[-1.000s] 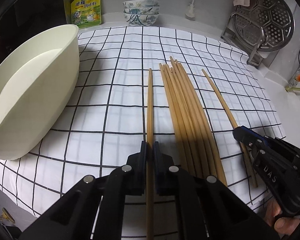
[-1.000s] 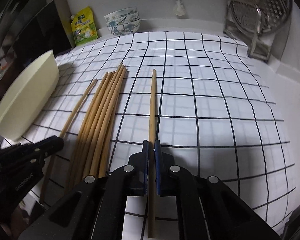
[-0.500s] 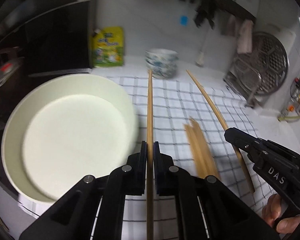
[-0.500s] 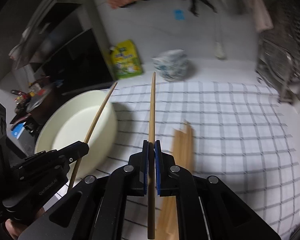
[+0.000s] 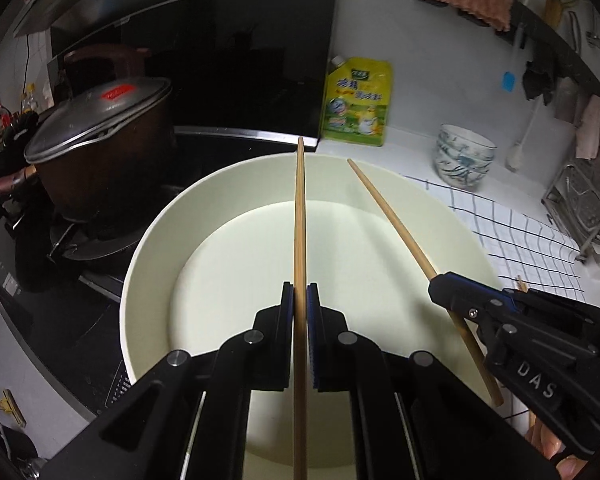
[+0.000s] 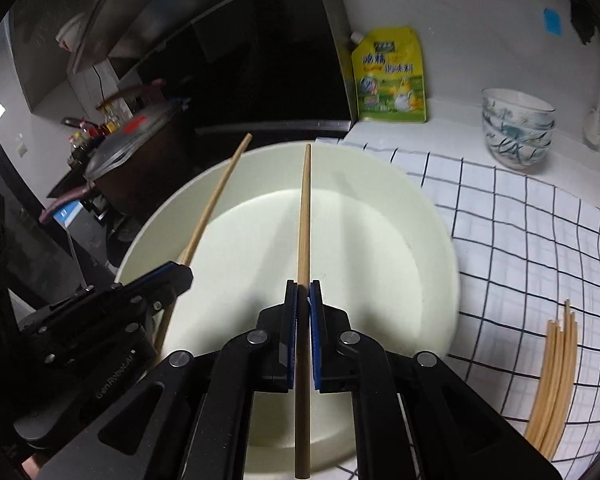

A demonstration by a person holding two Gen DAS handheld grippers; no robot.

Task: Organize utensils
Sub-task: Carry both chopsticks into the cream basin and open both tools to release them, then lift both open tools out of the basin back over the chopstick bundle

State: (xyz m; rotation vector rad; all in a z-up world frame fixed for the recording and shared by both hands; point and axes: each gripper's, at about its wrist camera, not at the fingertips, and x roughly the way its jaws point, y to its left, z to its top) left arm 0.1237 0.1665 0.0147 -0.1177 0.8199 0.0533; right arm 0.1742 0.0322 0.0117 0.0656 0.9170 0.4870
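Chopsticks are the business here: one bamboo chopstick (image 5: 300, 240) is pinched in the left gripper (image 5: 300, 300), jaws closed narrow on its shaft, and a second chopstick (image 6: 304, 240) is clamped the same way in the right gripper (image 6: 303, 300). Both are held in the air above the cream basin (image 5: 148, 240), which sits at the left end of the checked cloth (image 6: 520, 240), just beside the stove and its lidded pot (image 5: 96, 136).

Each grip sits partway along the stick, a short tail running back between the fingers and the longer part reaching out ahead. That looks deliberate: a hold away from the ends keeps a thin rod from swinging, and it puts the free length over the basin so that opening the jaws should drop it inside.

The long axis of each stick runs from near to far, in line with its gripper's fingers. The tips point away toward the basin's far rim and the yellow pouch (image 5: 356, 104) against the wall. In the left wrist view the right-hand stick angles in from the right, so the two converge slightly toward the far side.

The remaining chopsticks (image 6: 556, 372) lie bundled on the cloth well to the right, so the sorting seems only begun
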